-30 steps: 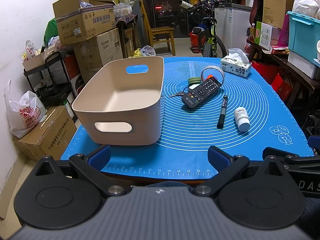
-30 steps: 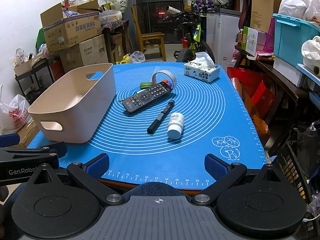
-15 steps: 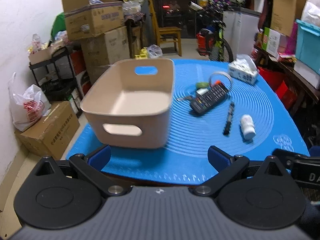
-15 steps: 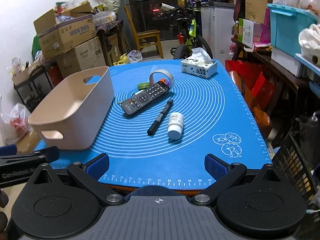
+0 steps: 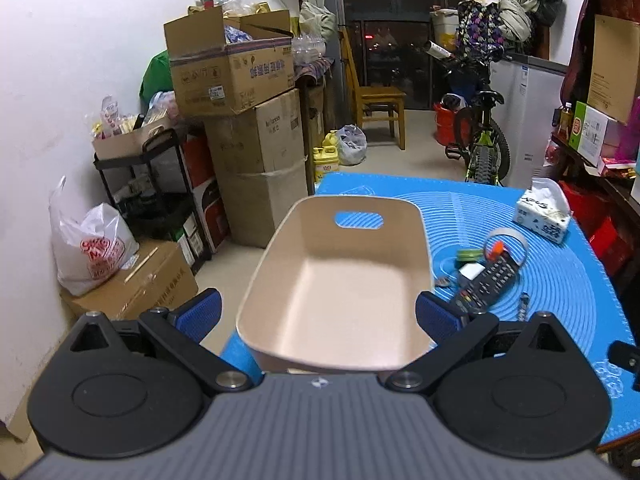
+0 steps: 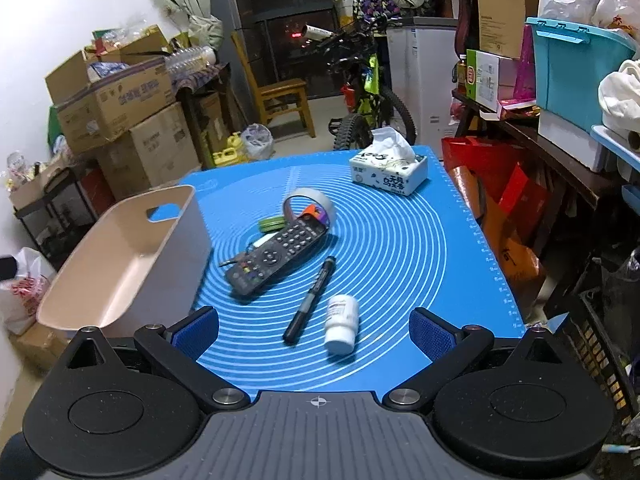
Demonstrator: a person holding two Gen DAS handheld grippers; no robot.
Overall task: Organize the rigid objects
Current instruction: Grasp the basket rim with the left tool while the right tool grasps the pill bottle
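Left wrist view: the left gripper (image 5: 318, 318), jaws wide and empty, frames the empty beige bin (image 5: 340, 280) at frame centre. Right wrist view: the right gripper (image 6: 314, 330), likewise spread and empty, faces the white pill bottle (image 6: 341, 323) and black marker (image 6: 310, 298) at lower centre; both look light, stiff and round, so likely to roll, and are best pinched across the middle.

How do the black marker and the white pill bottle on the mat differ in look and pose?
The black marker is long, thin and dark; the white pill bottle is short, stubby and pale, with a printed label. The marker lies diagonally, its far end toward the remote control, while the bottle lies nearly in line with the view. Both lie on their sides on the blue mat, close together but apart, and neither is gripped.
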